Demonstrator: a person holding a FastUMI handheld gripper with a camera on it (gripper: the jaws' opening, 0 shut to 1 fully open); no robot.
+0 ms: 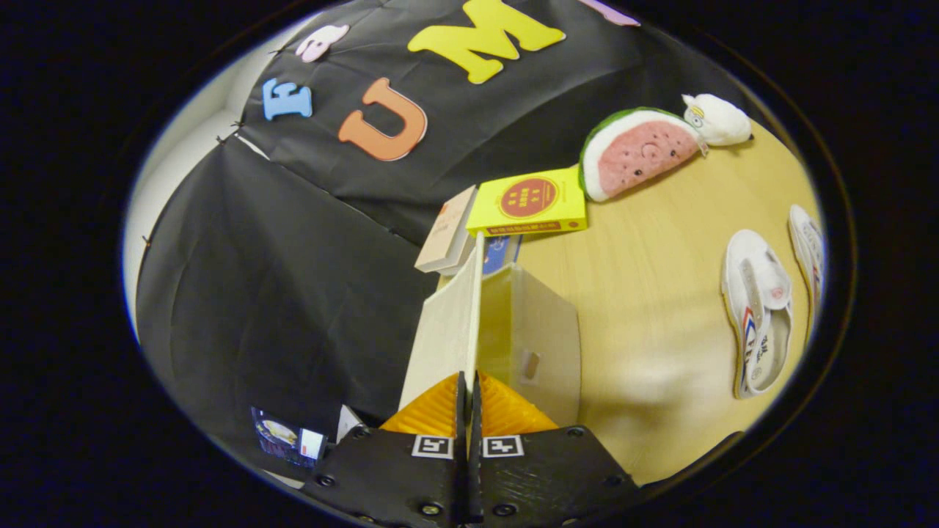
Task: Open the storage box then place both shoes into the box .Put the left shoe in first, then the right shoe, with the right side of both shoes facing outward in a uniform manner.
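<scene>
My gripper (467, 385) is shut on the thin edge of the storage box's lid (447, 323), a cream panel that stands raised on edge straight ahead of the fingers. Just right of the lid is the translucent box (539, 330), with a small slot handle in its side wall. Two white slip-on shoes lie on the wooden table well to the right of the box: the nearer shoe (759, 315) with red and blue stripes on its side, and the second shoe (808, 246) beyond it.
Behind the box, against the black cloth wall, lie a yellow book (530, 202) and a pale book (447, 231). A watermelon-slice plush (638, 150) and a small white plush (717, 119) sit farther back. Bare table (653, 293) lies between box and shoes.
</scene>
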